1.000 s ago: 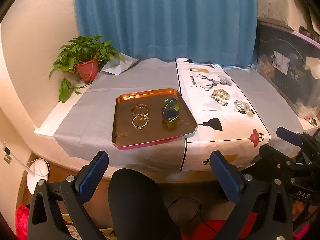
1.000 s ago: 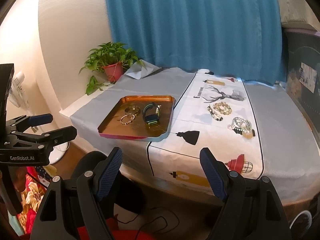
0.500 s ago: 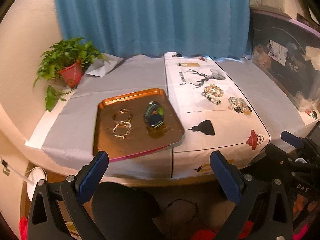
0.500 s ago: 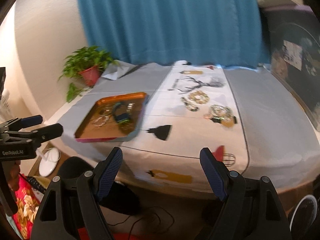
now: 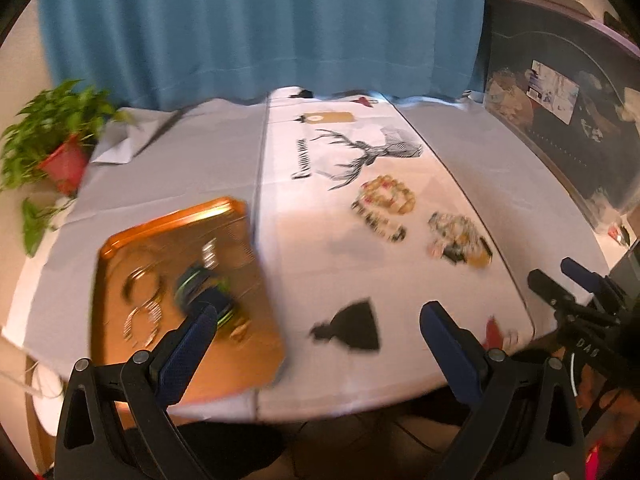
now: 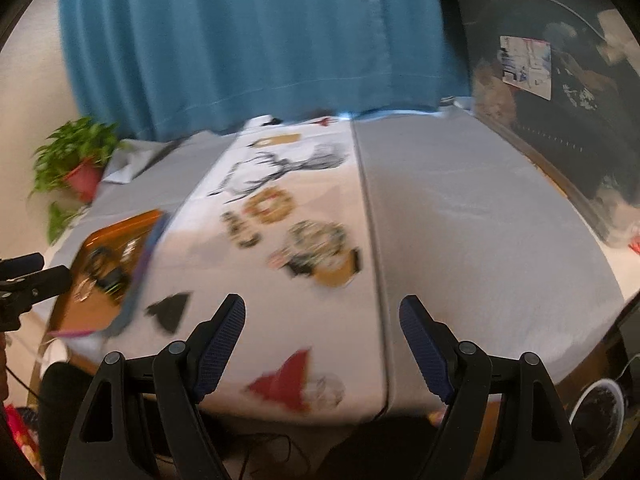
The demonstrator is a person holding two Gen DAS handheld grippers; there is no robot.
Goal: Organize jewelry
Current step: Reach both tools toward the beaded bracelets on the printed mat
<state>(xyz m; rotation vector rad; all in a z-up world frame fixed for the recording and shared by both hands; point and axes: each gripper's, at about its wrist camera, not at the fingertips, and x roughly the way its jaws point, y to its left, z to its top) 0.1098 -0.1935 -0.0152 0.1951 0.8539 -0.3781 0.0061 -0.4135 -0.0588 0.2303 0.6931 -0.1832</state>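
bracelets [image 6: 272, 208] lie on the cloth ahead of the right tongs [image 6: 322, 320]; left tongs [image 5: 316, 328] by the tray [image 5: 168, 224]; both spread wide, empty.

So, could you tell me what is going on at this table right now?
A person is sorting jewelry with two tools. The left hand-held gripper and right hand-held gripper are both open and empty above the table's near edge. The copper tray already holds two bangles and a watch. Beaded bracelets lie loose on the white runner.
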